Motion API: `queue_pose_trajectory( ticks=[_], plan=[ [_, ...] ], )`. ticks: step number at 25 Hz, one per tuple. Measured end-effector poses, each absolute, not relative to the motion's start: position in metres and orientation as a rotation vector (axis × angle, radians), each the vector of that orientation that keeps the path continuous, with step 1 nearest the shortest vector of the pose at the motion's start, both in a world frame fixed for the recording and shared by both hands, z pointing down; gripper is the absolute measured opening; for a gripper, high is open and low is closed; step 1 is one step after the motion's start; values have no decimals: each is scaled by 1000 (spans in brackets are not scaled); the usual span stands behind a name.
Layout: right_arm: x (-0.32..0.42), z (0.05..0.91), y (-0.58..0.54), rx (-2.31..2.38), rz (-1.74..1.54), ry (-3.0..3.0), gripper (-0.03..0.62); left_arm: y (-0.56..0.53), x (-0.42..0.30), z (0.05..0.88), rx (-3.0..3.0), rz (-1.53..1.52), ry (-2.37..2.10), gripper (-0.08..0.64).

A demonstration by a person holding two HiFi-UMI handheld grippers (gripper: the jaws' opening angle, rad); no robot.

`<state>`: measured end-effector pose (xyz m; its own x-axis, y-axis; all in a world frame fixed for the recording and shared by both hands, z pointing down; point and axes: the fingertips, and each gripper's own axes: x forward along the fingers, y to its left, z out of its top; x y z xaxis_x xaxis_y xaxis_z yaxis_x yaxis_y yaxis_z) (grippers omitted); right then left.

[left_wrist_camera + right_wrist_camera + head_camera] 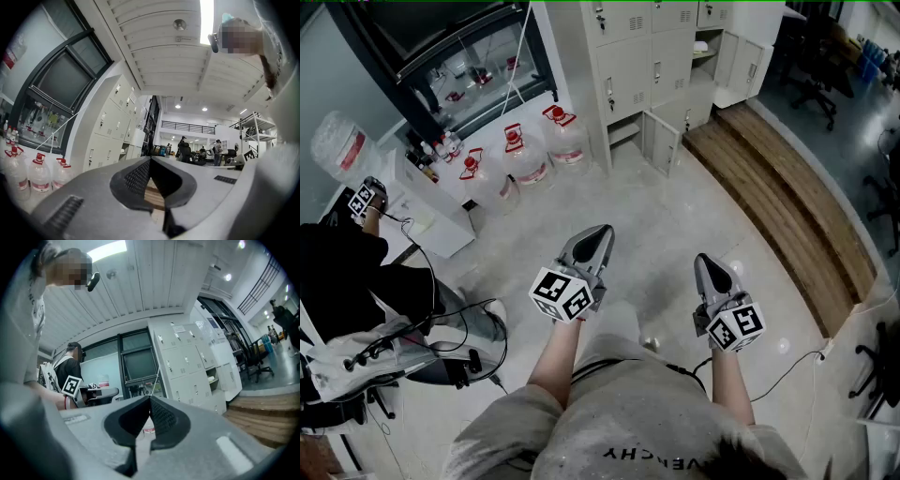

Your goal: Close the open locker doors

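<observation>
A bank of white lockers (647, 56) stands across the floor ahead of me. One low door (662, 142) hangs open at its foot, and further right taller doors (742, 66) stand open beside a shelved compartment (705, 52). The lockers (110, 129) also show in the left gripper view, and the open doors (229, 376) in the right gripper view. My left gripper (598, 236) (151, 159) and right gripper (709, 267) (150, 399) are held out at waist height. Both are far from the lockers, shut, with nothing between the jaws.
Several large water bottles (517, 155) stand left of the lockers under a glass window (459, 56). A raised wooden step (778, 197) runs along the right. A person in black (347, 277) with equipment and cables stands at the left. Office chairs (816, 84) are at the far right.
</observation>
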<state>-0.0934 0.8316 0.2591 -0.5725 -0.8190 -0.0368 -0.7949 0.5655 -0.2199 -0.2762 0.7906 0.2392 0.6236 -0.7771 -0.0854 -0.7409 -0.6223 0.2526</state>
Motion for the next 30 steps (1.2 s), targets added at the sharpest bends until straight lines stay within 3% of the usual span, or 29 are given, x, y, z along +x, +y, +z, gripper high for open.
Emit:
queue_pose_trajectory(
  ticks=[10,30],
  plan=[
    [-93,282,764,-1383,-292,2679,3,712,-272,256,2633,-274,-1243,-3],
    [-146,304,511,-1433,-370,2771,3,456,-313,268,2604,-208,-1180,-3]
  ],
)
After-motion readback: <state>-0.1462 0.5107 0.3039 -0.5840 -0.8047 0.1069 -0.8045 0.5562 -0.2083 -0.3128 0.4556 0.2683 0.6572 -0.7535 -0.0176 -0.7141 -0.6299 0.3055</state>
